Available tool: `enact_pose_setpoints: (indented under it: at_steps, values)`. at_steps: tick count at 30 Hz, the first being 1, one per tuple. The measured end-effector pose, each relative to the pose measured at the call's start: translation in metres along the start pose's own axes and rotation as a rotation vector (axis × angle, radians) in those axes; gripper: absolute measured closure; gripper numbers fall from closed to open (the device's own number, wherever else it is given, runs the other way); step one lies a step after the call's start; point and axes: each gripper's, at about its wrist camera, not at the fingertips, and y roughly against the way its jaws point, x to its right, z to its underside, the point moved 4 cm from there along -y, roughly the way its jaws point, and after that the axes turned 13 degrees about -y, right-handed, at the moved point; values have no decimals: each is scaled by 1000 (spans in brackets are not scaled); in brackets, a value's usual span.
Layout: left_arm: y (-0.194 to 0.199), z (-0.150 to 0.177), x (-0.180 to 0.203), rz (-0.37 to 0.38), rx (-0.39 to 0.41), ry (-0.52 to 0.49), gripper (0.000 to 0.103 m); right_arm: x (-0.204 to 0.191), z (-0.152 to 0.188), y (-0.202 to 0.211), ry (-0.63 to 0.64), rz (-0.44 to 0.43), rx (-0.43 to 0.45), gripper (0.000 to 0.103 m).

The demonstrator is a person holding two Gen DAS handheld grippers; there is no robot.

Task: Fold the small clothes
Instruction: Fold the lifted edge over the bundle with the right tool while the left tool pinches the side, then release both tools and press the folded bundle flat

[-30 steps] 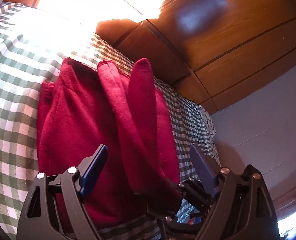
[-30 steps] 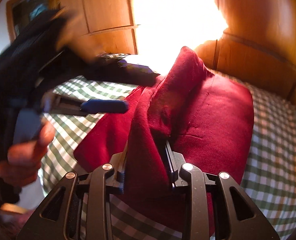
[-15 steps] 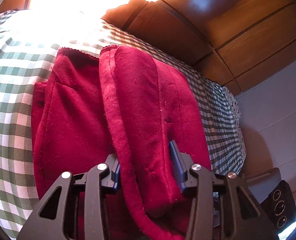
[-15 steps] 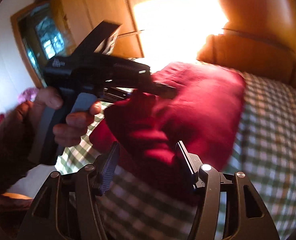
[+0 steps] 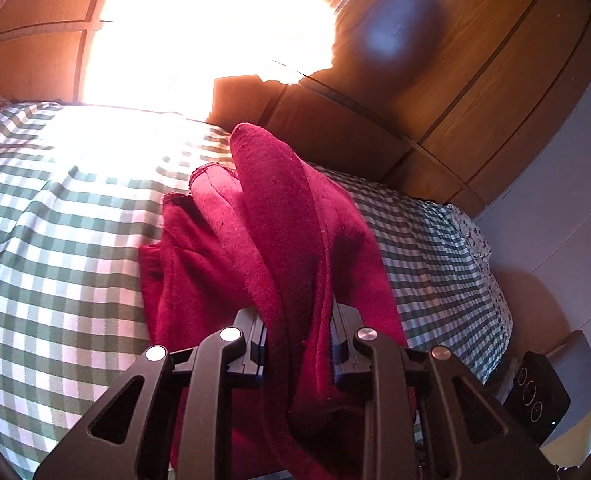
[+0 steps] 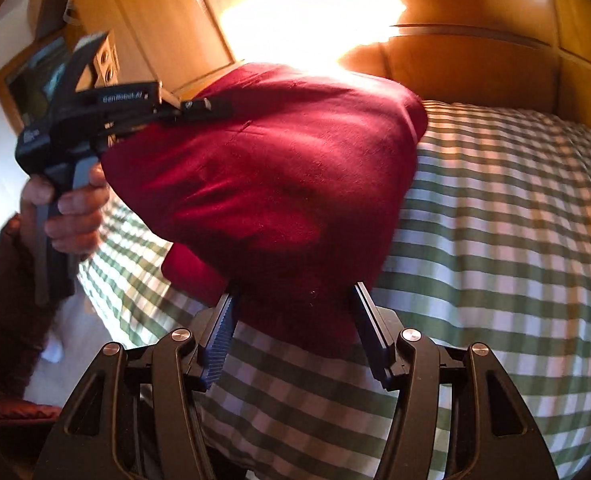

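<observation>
A dark red garment (image 5: pixel 279 240) lies partly folded on a green-and-white checked bed cover (image 5: pixel 55 240). My left gripper (image 5: pixel 297 320) is shut on a bunched fold of the garment and lifts it off the bed. In the right wrist view the garment (image 6: pixel 271 184) hangs raised, and the left gripper (image 6: pixel 199 106) holds its upper left edge. My right gripper (image 6: pixel 295 304) stands open, with the garment's lower edge sagging between its fingers.
A wooden headboard (image 5: pixel 375 120) and wood panelling run behind the bed, with strong sun glare on them. A black device with round buttons (image 5: pixel 535 392) sits off the bed's right side. The checked cover (image 6: pixel 495 240) stretches out to the right.
My left gripper closed on the garment's fold and raised it. My right gripper let go of the fold it held and opened wide.
</observation>
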Motion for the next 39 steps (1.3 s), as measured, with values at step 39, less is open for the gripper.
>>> enact_pose_setpoints:
  at_steps: [39]
  values:
    - [-24,48,-37,-336,-36,-54,53,11,-107,-113,22,296,44,36]
